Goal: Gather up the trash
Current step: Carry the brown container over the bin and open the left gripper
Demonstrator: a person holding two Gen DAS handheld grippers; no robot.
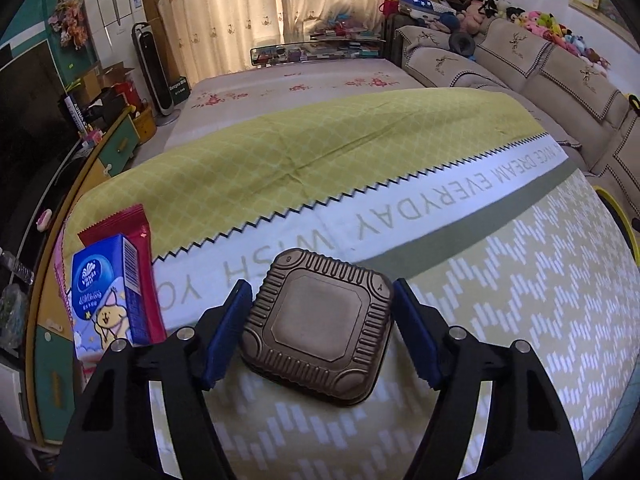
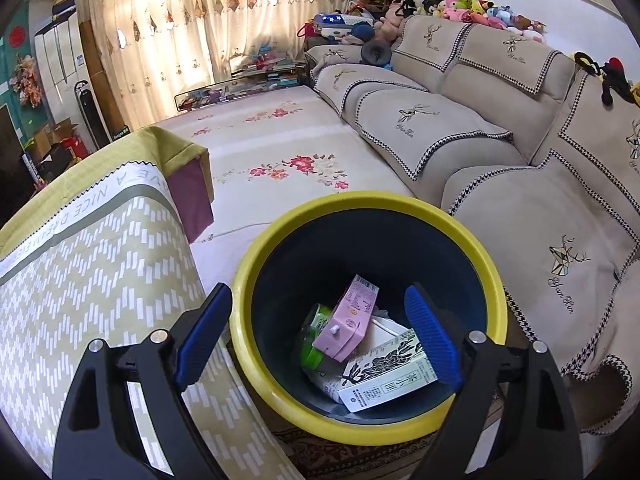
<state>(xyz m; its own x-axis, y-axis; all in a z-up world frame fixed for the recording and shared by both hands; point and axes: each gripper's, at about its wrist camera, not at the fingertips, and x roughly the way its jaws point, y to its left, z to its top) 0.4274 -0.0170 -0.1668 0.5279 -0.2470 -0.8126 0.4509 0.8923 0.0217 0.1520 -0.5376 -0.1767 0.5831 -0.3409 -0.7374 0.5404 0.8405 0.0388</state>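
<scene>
Yellow-rimmed bin [image 2: 496, 280] beside the counter [image 1: 500, 288] already holds cartons: pink carton [image 2: 352, 320], white carton [image 2: 386, 380]. Left claw [image 1: 320, 320], spread wide, straddles brown square container [image 1: 316, 320] near the counter's front edge, not yet gripped; blue tissue pack [image 1: 106, 292] and red wrapper [image 1: 140, 240] remain at the left edge. Right claw [image 2: 316, 336] hangs apart, empty, over the bin.

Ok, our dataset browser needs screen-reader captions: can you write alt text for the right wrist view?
Open right tongs hover over a yellow-rimmed bin holding a pink carton, a white printed carton and a green container. A table under a green patterned cloth stands left, a beige sofa right.
</scene>
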